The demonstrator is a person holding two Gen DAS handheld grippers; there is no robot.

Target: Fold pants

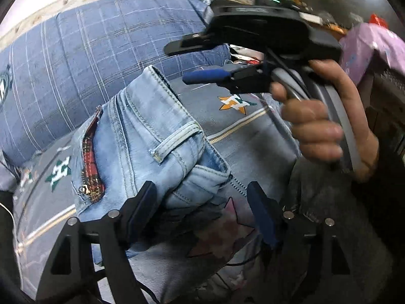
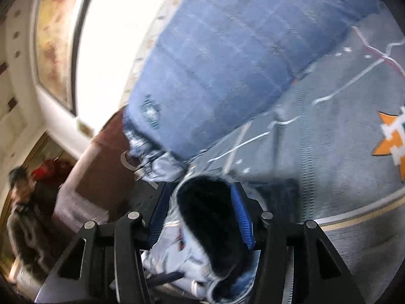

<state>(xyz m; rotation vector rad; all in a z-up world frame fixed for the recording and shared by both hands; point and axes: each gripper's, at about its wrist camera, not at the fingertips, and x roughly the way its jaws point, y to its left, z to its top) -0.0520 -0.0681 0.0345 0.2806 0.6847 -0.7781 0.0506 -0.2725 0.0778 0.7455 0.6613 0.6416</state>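
Note:
Light blue jeans (image 1: 152,136) lie bunched on the bed, with a belt loop and a red-lined zipper slit showing. My left gripper (image 1: 202,205) stands open over their near end, a fold of denim between its fingers but the right finger clear of it. A hand (image 1: 324,126) holds my right gripper (image 1: 179,63) above the bed at the upper right, jaws apart. In the right wrist view the right gripper (image 2: 202,212) is open around a dark-mouthed fold of the jeans (image 2: 174,250) that lies loose between its fingers.
A grey bedspread (image 1: 253,136) with star emblems carries the jeans. A blue plaid quilt roll (image 1: 88,50) (image 2: 240,50) lies along the far side. A pink bag (image 1: 367,48) sits at the right. A person (image 2: 22,215) stands beside the bed.

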